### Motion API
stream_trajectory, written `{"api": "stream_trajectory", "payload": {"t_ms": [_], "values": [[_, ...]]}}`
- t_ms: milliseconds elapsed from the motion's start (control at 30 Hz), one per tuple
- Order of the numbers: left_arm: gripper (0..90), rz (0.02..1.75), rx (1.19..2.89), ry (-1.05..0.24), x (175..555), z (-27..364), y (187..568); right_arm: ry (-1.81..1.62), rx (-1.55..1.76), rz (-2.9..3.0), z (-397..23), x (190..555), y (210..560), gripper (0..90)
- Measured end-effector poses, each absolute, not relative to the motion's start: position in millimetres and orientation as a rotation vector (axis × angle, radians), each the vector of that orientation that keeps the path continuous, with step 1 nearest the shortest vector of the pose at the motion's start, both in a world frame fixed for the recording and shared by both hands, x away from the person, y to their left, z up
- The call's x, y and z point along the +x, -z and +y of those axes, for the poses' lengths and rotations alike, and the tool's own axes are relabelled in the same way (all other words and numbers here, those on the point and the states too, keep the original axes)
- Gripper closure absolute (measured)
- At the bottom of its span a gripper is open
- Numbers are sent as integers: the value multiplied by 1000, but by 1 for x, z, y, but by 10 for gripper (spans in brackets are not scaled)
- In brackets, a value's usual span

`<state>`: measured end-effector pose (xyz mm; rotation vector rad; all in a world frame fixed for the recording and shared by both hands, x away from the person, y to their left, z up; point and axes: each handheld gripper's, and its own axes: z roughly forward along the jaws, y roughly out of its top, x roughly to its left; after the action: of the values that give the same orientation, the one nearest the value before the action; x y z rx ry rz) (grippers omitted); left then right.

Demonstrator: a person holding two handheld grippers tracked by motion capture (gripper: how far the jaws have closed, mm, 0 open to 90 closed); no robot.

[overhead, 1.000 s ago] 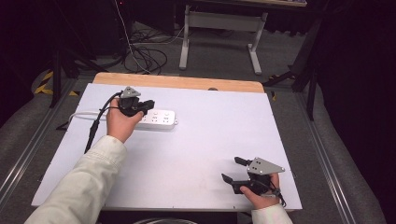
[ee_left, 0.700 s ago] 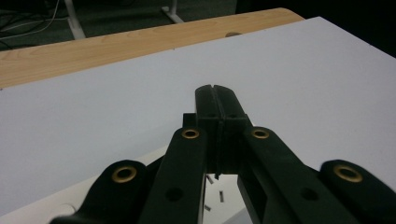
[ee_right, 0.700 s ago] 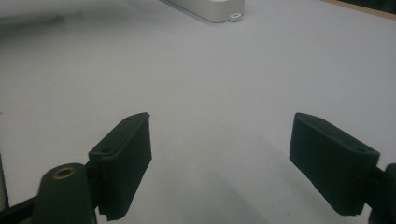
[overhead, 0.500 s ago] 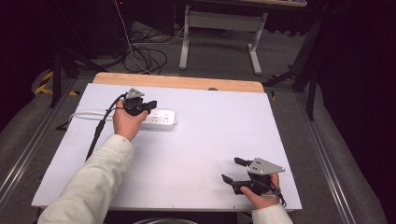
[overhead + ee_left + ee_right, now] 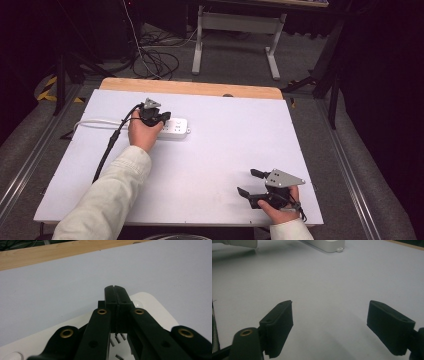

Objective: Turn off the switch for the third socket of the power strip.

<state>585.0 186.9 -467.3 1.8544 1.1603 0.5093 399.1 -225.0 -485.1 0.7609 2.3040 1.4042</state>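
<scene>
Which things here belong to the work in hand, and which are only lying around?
In the work:
- white plastic power strip with its white cord
- left gripper, shut, over the strip's sockets

Lying about:
- right gripper, open, resting apart on the white table
- black cables on the floor behind

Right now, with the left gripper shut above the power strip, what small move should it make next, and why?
Probably press the left gripper gently straight down. Its jaws are shut with nothing between them, and their tips hang just above the white power strip, beyond the socket slots. That suggests pushing something on its top, perhaps a switch, though I cannot see one. The right gripper rests open, far from the strip.
</scene>
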Motion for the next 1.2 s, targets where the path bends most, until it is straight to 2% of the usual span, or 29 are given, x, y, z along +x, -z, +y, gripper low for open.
{"api": "stream_trajectory", "payload": {"t_ms": [1200], "values": [[900,1221,1930,-537,586,184,470,-1404,757,2316,-224,399,486,211]]}}
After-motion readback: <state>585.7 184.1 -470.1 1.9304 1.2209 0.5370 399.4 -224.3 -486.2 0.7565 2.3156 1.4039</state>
